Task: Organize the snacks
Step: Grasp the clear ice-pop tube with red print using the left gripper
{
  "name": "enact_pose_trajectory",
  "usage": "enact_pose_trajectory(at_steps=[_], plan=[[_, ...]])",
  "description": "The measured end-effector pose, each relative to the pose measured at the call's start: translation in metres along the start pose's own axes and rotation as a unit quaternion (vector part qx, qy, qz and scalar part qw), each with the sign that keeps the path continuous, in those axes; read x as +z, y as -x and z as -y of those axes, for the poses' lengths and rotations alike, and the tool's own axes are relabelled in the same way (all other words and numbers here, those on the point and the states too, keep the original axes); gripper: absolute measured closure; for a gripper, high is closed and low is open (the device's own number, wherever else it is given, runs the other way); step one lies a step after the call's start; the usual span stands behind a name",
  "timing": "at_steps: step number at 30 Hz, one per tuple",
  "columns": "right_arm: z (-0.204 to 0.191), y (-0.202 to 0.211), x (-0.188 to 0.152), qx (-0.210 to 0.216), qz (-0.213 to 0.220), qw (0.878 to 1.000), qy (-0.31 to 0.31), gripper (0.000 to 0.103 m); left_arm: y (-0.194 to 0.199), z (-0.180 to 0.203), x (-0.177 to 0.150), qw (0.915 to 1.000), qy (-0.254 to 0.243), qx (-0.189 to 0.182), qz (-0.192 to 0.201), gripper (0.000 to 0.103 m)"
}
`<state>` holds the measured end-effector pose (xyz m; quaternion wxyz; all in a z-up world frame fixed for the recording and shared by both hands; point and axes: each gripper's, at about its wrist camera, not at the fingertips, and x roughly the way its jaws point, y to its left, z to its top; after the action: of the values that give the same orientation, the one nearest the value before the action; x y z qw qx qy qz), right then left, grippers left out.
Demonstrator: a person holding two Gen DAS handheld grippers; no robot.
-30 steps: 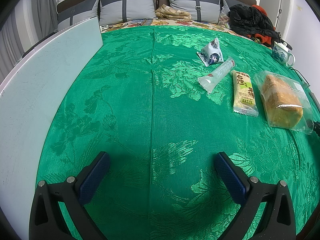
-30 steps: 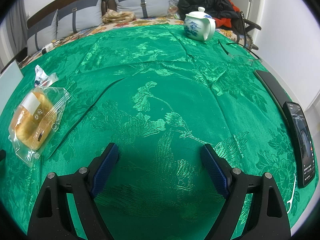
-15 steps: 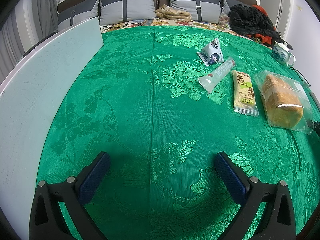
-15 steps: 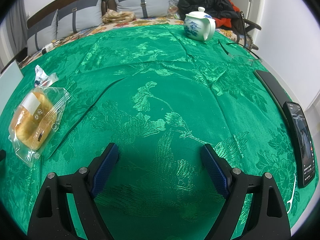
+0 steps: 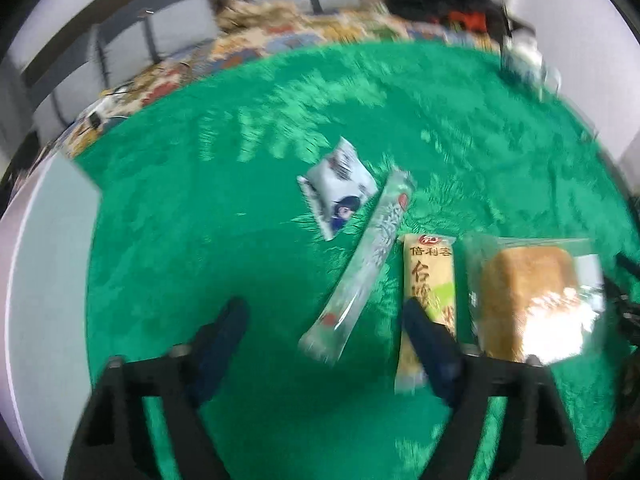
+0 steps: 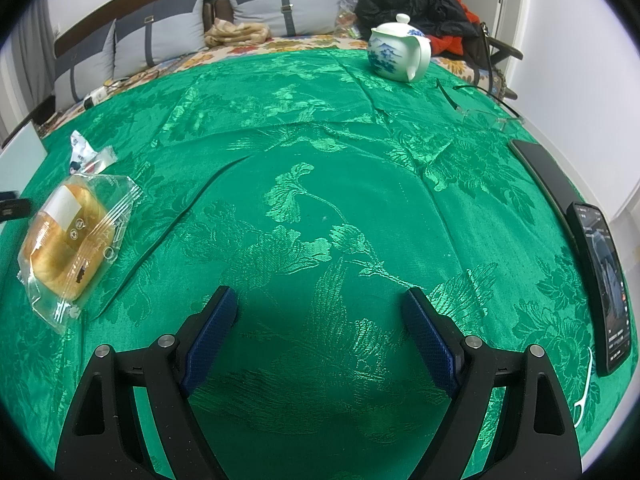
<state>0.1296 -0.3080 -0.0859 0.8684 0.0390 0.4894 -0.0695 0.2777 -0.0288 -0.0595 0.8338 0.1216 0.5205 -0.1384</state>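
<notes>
progress: nothing sorted, four snacks (image 5: pixel 356 264) loose on tabletop (image 6: pixel 320 184) | my left claw (image 5: pixel 324 328) released, empty | my right claw (image 6: pixel 320 320) released, empty

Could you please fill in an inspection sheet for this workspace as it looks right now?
Surface: green patterned cloth, creased.
Job's things: bagged bread, yellow snack bar, long clear stick pack and small white pouch, lying close together.
Clutter: teapot, glasses, phone.
Grippers: left gripper open, near the stick pack's end; right gripper open over bare cloth.
Cables: thin white cord beside the phone.
Surroundings: grey cushions, dark clothing.
</notes>
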Motion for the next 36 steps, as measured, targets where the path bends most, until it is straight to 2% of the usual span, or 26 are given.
enact_pose_trajectory(at_steps=[2, 3, 5, 8, 11, 15, 18, 22, 24, 25, 26, 27, 28, 30, 33, 35, 36], plan=[[0.0, 0.0, 0.0, 0.0, 0.0, 1.0, 0.0, 0.016, -0.014, 0.006, 0.006, 0.9998, -0.009, -0.008, -0.017, 0.051], [0.0, 0.0, 0.0, 0.0, 0.0, 1.0, 0.0, 0.016, -0.021, 0.007, 0.007, 0.9995, -0.01, -0.013, -0.025, 0.055], [0.0, 0.0, 0.0, 0.0, 0.0, 1.0, 0.0, 0.016, -0.023, 0.005, 0.011, 0.9992, 0.006, -0.037, -0.016, 0.075], [0.0, 0.0, 0.0, 0.0, 0.0, 1.0, -0.001, 0.016, -0.018, -0.001, 0.005, 0.9973, 0.043, -0.059, -0.011, 0.085], [0.0, 0.0, 0.0, -0.001, 0.0, 1.0, -0.001, 0.016, -0.008, -0.003, -0.018, 0.9949, 0.071, -0.072, -0.007, 0.085], [0.0, 0.0, 0.0, -0.001, 0.0, 1.0, -0.001, 0.016, 0.025, -0.014, -0.071, 0.9908, 0.098, -0.093, -0.001, 0.085], [0.0, 0.0, 0.0, -0.001, 0.0, 1.0, -0.001, 0.016, 0.048, -0.028, -0.112, 0.9912, 0.112, -0.07, 0.006, 0.085], [0.0, 0.0, 0.0, -0.001, 0.0, 1.0, -0.001, 0.016, 0.056, -0.051, -0.144, 0.9908, 0.131, -0.029, 0.016, 0.084], [0.0, 0.0, 0.0, -0.001, 0.0, 1.0, -0.001, 0.016, 0.055, -0.063, -0.153, 0.9877, 0.151, -0.026, 0.03, 0.078], [0.0, 0.0, 0.0, -0.001, 0.0, 1.0, -0.001, 0.016, 0.054, -0.067, -0.154, 0.9866, 0.158, -0.023, 0.034, 0.057], [0.0, 0.0, 0.0, -0.001, 0.0, 1.0, -0.001, 0.016, 0.051, -0.071, -0.155, 0.9853, 0.166, -0.016, 0.035, 0.03], [0.0, 0.0, 0.0, -0.001, 0.0, 1.0, -0.001, 0.016, 0.049, -0.075, -0.155, 0.9836, 0.177, -0.008, 0.036, 0.021], [0.0, 0.0, 0.0, -0.001, 0.0, 1.0, -0.001, 0.016, 0.046, -0.077, -0.154, 0.982, 0.185, -0.004, 0.038, 0.016], [0.0, 0.0, 0.0, -0.001, 0.0, 1.0, -0.001, 0.016, 0.041, -0.078, -0.15, 0.9817, 0.186, 0.003, 0.042, 0.014], [0.0, 0.0, 0.0, -0.001, 0.0, 1.0, -0.001, 0.016, 0.029, -0.076, -0.141, 0.9864, 0.155, 0.045, 0.033, 0.013], [0.0, 0.0, 0.0, -0.001, 0.0, 1.0, -0.001, 0.016, 0.028, -0.079, -0.142, 0.9874, 0.143, 0.054, 0.042, 0.003], [0.0, 0.0, 0.0, -0.001, 0.0, 1.0, -0.001, 0.016, 0.026, -0.082, -0.142, 0.9868, 0.147, 0.051, 0.044, 0.001]])
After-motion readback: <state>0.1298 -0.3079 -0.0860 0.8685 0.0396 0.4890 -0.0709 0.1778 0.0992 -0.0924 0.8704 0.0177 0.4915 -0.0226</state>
